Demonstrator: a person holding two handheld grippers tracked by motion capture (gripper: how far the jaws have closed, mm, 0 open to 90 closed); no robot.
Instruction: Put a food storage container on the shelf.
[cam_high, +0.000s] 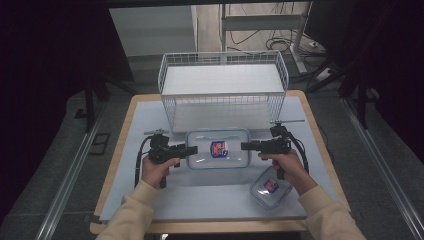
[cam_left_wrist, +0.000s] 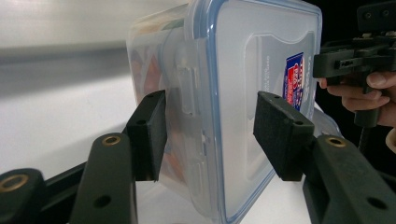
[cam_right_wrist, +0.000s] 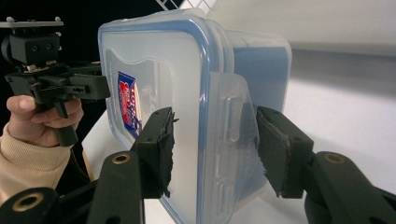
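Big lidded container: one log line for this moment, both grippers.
left gripper: jaws astride large clear container end clasp | right gripper: astride opposite clasp | contact: unclear | small container: near right forearm | wire basket: behind

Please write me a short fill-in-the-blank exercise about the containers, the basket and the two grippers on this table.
1. The left gripper and the right gripper sit at opposite ends of the large clear ____.
2. Behind the large container stands a white wire ____.
3. The basket holds ____ items.
4. The small container lies nearest the person's ____ hand.

Missing words: container; basket; no; right
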